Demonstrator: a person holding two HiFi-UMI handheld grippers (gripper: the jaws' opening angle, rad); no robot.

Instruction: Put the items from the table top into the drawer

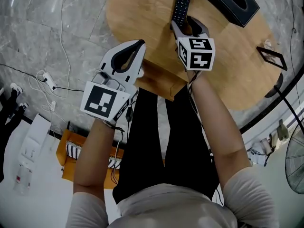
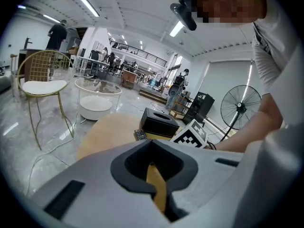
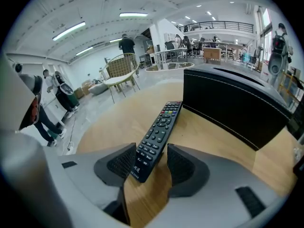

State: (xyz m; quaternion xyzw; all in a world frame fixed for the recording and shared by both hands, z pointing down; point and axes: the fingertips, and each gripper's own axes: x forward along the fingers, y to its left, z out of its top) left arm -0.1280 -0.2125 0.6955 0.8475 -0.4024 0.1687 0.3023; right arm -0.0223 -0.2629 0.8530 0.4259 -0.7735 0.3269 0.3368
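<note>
While the left gripper hangs at the table's near edge, its jaws are drawn together. Only a narrow slit is left between them, a sliver of wood colour shows through it, and nothing is gripped. Just beside it, under that same near edge of the table, a wooden drawer juts out toward the person.

Farther in over the table, the right gripper is lowered with its jaws spread. The near end of the black remote lies flat on the table between the two ribbed pads. The left pad sits right against the remote's edge, though contact cannot be confirmed. The right pad stands a little clear, with bare wood showing in the gap. The rest of the remote reaches away from the jaws toward the middle of the table. Beyond it, at the table's far side, stands a black box with a slot in its top.
</note>
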